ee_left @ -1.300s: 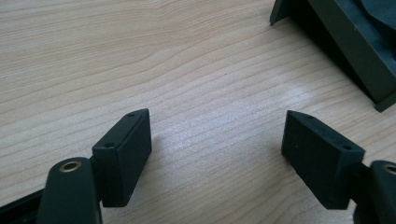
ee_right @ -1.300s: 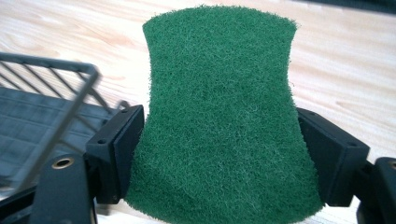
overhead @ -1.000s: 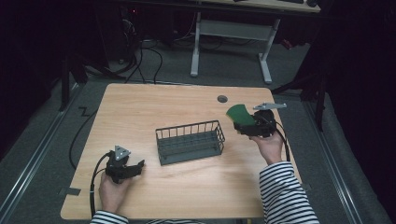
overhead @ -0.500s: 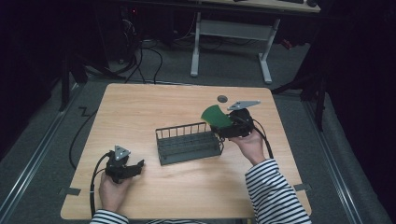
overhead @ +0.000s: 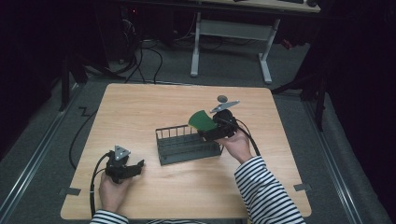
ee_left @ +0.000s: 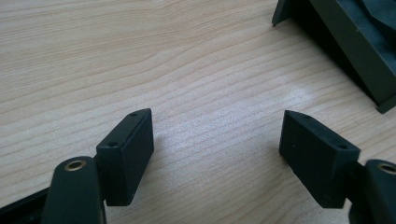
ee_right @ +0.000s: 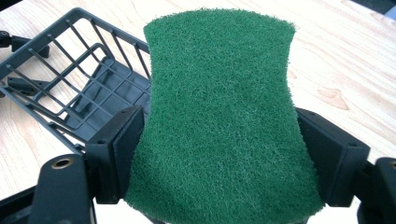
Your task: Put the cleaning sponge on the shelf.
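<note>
Now right gripper (overhead: 211,127), clamping green scouring pad (ee_right: 219,112), has reached basket (overhead: 187,148); left jaws apart.

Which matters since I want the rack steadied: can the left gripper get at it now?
Probably yes: the left gripper is open, with bare table between it and the rack.

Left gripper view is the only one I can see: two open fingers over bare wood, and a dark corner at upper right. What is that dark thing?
Observer: It is a dark wire basket standing in the middle of the table.
Operator: Is something in it?
Observer: I see nothing in it; its slatted floor shows in the right gripper view.
Operator: Where is the other gripper?
Observer: The right gripper is at the basket's right end, shut on a green scouring pad.
</note>
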{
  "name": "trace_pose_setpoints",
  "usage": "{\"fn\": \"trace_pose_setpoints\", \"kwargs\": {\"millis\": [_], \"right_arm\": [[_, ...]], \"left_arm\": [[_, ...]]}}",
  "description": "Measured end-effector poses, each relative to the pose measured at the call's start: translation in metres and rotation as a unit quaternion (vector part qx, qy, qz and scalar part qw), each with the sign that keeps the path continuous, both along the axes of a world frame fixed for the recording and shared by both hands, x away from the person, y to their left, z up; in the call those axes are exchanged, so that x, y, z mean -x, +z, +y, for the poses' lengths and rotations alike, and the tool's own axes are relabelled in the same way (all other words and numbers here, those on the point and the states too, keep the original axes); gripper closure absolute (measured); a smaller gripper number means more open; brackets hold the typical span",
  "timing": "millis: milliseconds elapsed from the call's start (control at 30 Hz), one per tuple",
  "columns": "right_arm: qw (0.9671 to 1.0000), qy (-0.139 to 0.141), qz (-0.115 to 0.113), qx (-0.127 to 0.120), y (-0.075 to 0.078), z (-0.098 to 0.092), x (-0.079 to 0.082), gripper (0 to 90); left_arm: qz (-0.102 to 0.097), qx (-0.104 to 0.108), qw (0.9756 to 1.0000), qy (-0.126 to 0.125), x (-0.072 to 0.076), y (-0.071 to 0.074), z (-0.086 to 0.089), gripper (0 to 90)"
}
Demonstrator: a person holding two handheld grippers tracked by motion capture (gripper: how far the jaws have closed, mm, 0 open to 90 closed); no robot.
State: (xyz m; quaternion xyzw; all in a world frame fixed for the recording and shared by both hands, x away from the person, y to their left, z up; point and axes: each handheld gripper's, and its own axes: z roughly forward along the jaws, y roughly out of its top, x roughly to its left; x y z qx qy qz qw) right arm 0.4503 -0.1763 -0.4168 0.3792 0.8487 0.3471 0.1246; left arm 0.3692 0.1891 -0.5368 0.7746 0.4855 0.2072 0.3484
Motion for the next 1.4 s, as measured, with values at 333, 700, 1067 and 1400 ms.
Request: {"fn": "trace_pose_setpoints", "kwargs": {"millis": [333,700,1067,1400], "right_arm": [[0.9998,-0.004,0.007,0.017,-0.009,0.004,-0.003,21.0],[0.9991,-0.009,0.024,0.033,-0.016,0.007,-0.006,20.1],[0.9987,-0.012,0.027,0.042,-0.017,0.008,-0.005,19.9],[0.9981,-0.013,0.030,0.053,-0.022,0.011,-0.005,19.6]], "left_arm": [[0.000,0.000,1.0000,0.000,0.000,0.000,0.000,26.8],[0.000,0.000,1.0000,0.000,0.000,0.000,0.000,26.8],[0.000,0.000,1.0000,0.000,0.000,0.000,0.000,26.7],[0.000,0.000,1.0000,0.000,0.000,0.000,0.000,26.6]]}}
